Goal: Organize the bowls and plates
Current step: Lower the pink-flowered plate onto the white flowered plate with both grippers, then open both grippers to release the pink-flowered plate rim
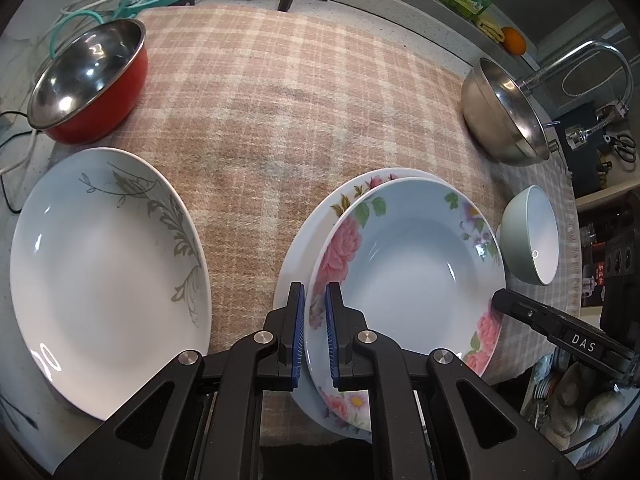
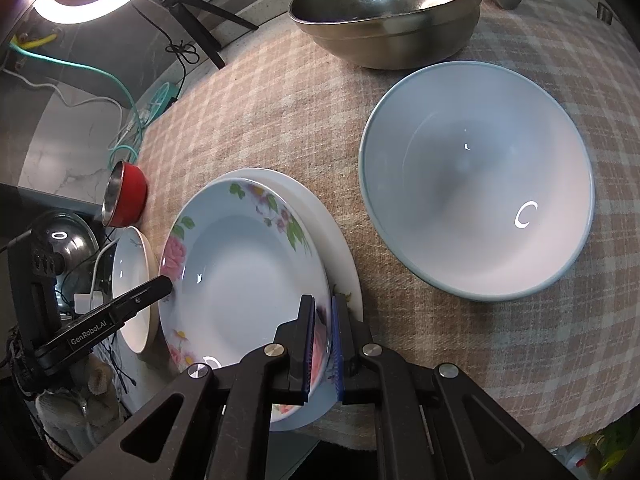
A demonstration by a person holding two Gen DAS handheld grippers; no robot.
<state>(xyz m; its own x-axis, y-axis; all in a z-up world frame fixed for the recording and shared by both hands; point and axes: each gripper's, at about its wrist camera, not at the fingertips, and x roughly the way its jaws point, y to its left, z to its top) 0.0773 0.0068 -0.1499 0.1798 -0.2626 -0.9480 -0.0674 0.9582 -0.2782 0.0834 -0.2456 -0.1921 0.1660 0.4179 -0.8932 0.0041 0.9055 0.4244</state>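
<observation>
— Two tongs on one dish? Where's it sit?
— Yep. Left tongs point(image 1: 315, 334) clenched on near-left rim of the floral deep plate point(image 1: 416, 264); right tongs point(image 2: 323, 346) grasping its opposite rim. Plate sits on a bigger white floral plate point(image 1: 298, 256), on the plaid cloth point(image 1: 280, 100) over the tabletop.
— Other stuff?
— Leaf-pattern plate point(image 1: 104, 272) well left of left tongs, red bowl point(image 1: 92, 80) beyond it. Pale green bowl point(image 2: 476, 204) just ahead-right of right tongs, apart from the plates; steel bowl point(image 2: 388, 12) farther ahead.
</observation>
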